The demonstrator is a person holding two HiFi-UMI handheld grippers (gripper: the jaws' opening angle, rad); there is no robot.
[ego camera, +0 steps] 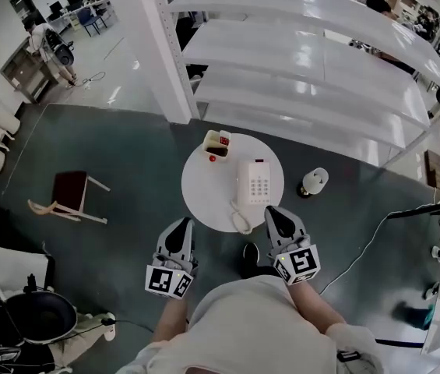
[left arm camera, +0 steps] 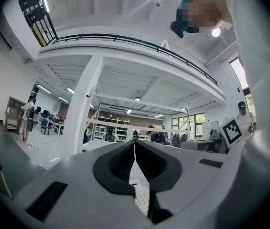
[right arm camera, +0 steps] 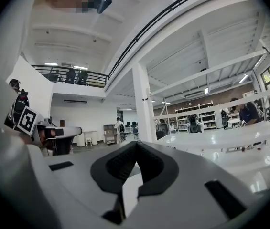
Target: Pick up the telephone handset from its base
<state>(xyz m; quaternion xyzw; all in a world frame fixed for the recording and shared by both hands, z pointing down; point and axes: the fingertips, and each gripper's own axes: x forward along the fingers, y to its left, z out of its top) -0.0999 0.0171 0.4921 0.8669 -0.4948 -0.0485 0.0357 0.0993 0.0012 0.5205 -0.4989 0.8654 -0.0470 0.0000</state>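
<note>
- Right now both claws hang just short of the round surface (ego camera: 204, 189), at its near edge, pointing level across it.
- The left claw (ego camera: 181, 224) has its jaws pressed together with nothing between them. The right claw (ego camera: 274, 211) is the same, closed and empty.
- The telephone (ego camera: 257, 182) sits a little right of the surface's middle. Its handset (ego camera: 244, 181) rests on the base along the left side, and the coiled cord (ego camera: 241, 222) loops down toward the near edge.
- A small box (ego camera: 217, 144) with red bits stands at the far edge, apart from the phone.
- The step in hand looks like the approach, since nothing is gripped yet.
- To do it well, I'd say one claw should open wide before it reaches the handset, then close across the slim middle, not the bulky ends.
- A straight lift should clear the cradle. The cord may tug the base along, so the other claw could steady the base.
</note>
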